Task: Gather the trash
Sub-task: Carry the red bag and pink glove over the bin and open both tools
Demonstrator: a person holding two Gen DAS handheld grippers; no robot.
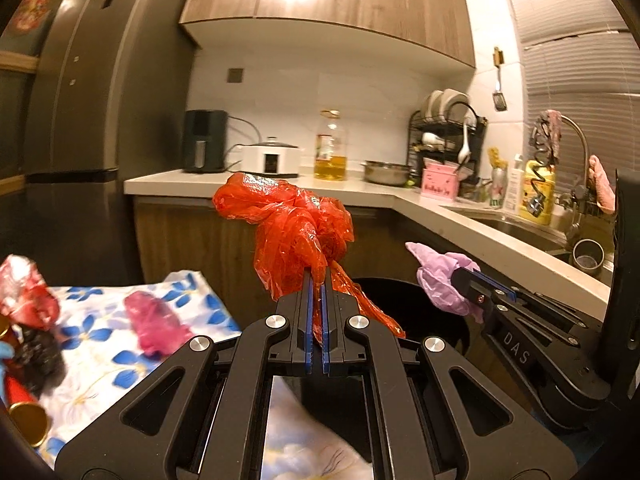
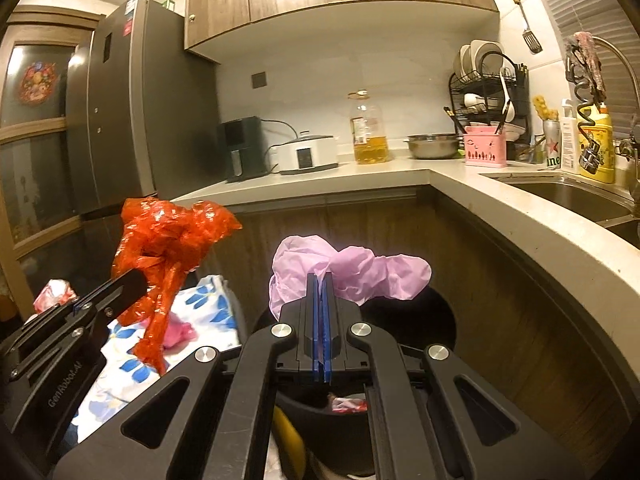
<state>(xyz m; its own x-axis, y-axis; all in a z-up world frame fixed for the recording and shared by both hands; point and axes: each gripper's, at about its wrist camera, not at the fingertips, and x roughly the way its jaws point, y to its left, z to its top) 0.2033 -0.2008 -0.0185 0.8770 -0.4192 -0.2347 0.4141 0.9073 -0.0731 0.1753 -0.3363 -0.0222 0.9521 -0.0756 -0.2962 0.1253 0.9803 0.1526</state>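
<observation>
My left gripper is shut on a crumpled red plastic bag and holds it in the air beside the black trash bin. The red bag also shows in the right wrist view, left of centre. My right gripper is shut on a crumpled pink plastic bag above the bin's opening. The pink bag also shows in the left wrist view, at the right. Trash lies inside the bin.
A table with a blue-flowered cloth at the left holds a pink wrapper, a red foil bag and a can. An L-shaped kitchen counter with a sink runs behind and right of the bin. A fridge stands at the left.
</observation>
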